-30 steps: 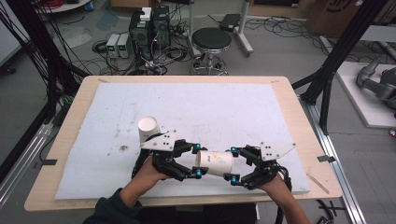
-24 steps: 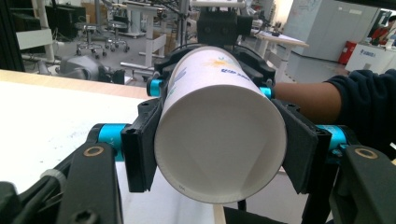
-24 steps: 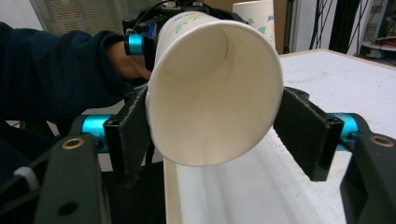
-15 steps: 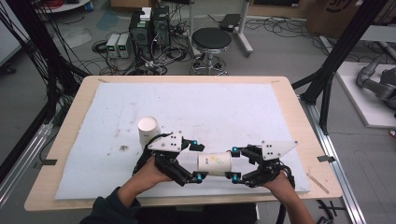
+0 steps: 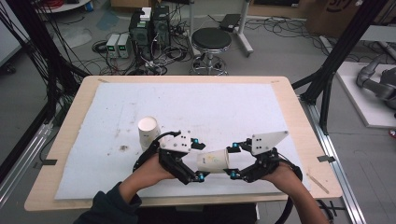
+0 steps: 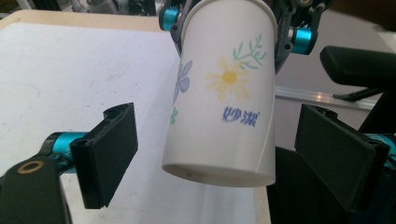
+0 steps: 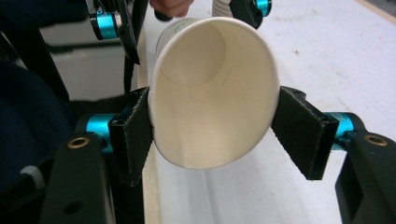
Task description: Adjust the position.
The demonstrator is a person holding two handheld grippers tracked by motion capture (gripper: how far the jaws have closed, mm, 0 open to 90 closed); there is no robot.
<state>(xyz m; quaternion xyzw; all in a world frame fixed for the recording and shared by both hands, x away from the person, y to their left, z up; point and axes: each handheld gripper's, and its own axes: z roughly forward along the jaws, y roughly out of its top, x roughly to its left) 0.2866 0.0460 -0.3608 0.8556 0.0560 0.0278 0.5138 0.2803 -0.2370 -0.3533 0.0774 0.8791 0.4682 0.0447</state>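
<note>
- Gripping the flowered paper cup (image 5: 212, 161) at its rim, the right hand-held gripper (image 5: 231, 161) has its pads squeezing the mouth oval; its jaws have just eased out a touch.
- Left hand-held gripper (image 5: 201, 160) is wide open, pads either side of the cup's base, not touching.
- Cup lies sideways just above the tabletop (image 5: 187, 102).
- Second white cup (image 5: 148, 132) stands upside down nearby.

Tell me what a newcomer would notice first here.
A flowered paper cup lies sideways in the air near the table's front edge, its squeezed rim clamped by the right gripper. The left gripper stands open around its base, pads clear of it. A second cup stands on the white mat, just left of the left hand.
</note>
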